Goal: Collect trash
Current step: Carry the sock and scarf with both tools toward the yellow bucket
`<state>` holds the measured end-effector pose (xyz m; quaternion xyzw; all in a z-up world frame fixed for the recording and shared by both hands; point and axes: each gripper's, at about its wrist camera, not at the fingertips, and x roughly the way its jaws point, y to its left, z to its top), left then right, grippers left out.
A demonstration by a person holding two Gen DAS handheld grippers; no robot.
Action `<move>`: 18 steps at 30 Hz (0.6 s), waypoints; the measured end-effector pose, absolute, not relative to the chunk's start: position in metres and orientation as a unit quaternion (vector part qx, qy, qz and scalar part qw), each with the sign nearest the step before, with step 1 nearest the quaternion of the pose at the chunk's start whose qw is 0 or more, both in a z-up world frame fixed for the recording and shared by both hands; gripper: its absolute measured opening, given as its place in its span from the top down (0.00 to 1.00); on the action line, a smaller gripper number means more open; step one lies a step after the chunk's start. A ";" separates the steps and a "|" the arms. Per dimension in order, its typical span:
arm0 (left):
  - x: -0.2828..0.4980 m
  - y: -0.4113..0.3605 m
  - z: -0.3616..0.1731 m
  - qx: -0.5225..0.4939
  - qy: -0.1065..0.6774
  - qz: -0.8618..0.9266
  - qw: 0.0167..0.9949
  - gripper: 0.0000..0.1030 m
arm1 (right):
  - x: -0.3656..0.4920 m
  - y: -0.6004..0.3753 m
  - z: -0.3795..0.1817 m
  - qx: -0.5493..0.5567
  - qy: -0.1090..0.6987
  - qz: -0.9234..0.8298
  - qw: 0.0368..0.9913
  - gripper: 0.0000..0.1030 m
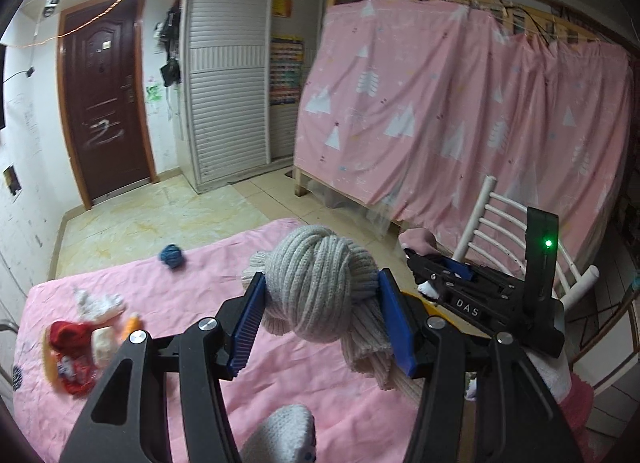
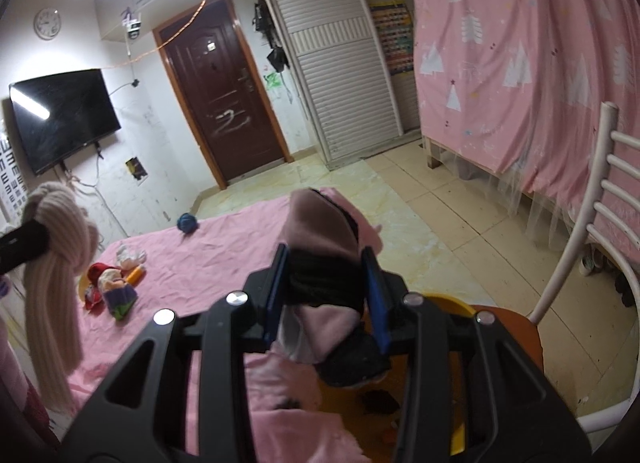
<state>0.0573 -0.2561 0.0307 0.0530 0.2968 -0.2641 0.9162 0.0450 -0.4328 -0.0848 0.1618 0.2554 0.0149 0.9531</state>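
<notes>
A pink sheet (image 1: 224, 347) covers the surface in the foreground, a bed by the look of it (its near edge is hidden under the tools). Over it the left hand-held gripper (image 1: 324, 317) is clamped about half open on a knotted grey knit bundle (image 1: 320, 283), blue pads pressing both its sides, ribbed ends hanging below. To its right, the right hand-held gripper (image 2: 326, 295), marked "DAS" on its side in the left view, is closed narrowly on a rolled pink-and-black cloth (image 2: 320, 247) that sticks up past the pads; below it lies a yellow bin (image 2: 452, 299), beside a white chair (image 2: 600, 199). Farther out on the sheet sits a heap of red wrappers and scraps (image 1: 76, 347), well left of both tools, and a blue yarn ball (image 1: 173, 256) near the far edge. Beyond, bare tiled floor (image 1: 160, 219) runs open to a brown door (image 1: 102, 103); a pink curtain (image 1: 440, 103) closes the right side.
</notes>
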 end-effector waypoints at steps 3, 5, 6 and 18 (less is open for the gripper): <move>0.062 -0.277 0.026 0.062 0.300 -0.273 0.912 0.55 | 0.042 -0.445 -0.087 0.174 0.252 0.008 0.952 0.66; 0.065 -0.293 0.024 0.067 0.303 -0.278 0.909 0.55 | 0.039 -0.453 -0.090 0.185 0.250 0.002 0.950 0.64; 0.067 -0.301 0.021 0.069 0.305 -0.280 0.907 0.55 | 0.037 -0.460 -0.091 0.195 0.248 0.000 0.949 0.61; 0.089 -0.368 -0.013 0.071 0.351 -0.309 0.881 0.55 | 0.012 -0.504 -0.087 0.257 0.200 -0.040 0.945 0.44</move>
